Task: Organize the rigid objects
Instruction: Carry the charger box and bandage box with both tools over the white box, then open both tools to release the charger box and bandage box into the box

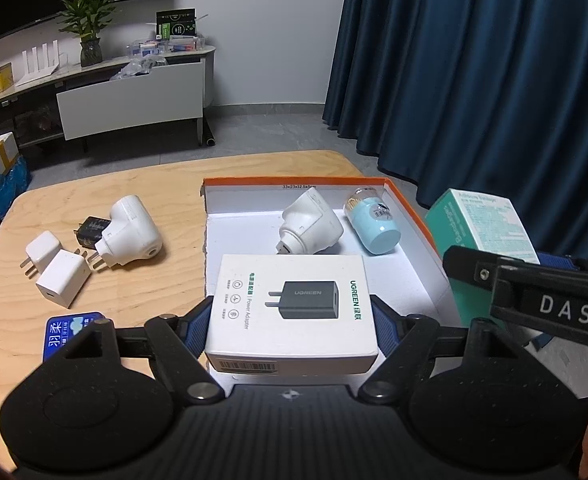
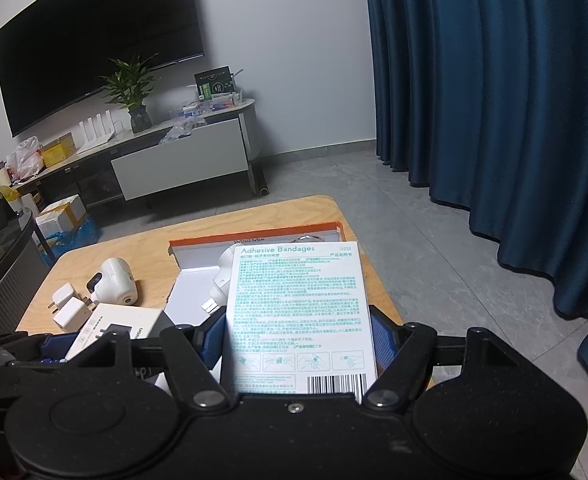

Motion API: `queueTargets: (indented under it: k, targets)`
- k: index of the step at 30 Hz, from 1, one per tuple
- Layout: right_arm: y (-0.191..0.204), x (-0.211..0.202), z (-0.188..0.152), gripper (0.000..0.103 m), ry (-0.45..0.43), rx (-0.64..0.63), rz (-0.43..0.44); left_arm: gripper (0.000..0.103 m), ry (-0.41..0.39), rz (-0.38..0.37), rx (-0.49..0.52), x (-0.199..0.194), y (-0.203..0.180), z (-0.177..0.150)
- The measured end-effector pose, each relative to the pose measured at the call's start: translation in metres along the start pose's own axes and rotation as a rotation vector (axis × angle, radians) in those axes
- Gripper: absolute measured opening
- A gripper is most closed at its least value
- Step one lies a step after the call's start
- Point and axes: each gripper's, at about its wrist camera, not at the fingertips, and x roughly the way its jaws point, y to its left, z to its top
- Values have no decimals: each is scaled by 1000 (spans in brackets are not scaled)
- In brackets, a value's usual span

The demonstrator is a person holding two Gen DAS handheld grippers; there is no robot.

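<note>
Left hand-held gripper [image 1: 292, 312] pinching adapter box [image 1: 292, 308] over orange tray [image 1: 410, 208], right hand-held gripper [image 2: 300, 336] pinching bandage box [image 2: 300, 312], chargers [image 1: 64, 274] lying on bench [image 1: 154, 200]

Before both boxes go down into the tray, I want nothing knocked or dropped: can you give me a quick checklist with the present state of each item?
1. Left claw clamped on the UGREEN box: ok, both pads press its sides.
2. Right claw clamped on the bandage box: ok, gripped on both sides.
3. Free floor in the orange-rimmed tray: ok, the front half shows bare.
4. White plug adapter and blue bottle clear of the drop spots: ok, both lie at the back.
5. Claws clear of each other: cannot tell, the right one looms close in the left view.
6. Loose chargers out of the way: ok, left of the tray.
</note>
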Motion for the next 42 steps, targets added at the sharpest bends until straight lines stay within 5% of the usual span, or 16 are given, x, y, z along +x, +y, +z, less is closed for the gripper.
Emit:
queueTargets:
  k: [42]
  targets:
    - [-3, 63, 29, 88, 45, -32, -2, 79, 68, -8, 16, 43, -9, 8]
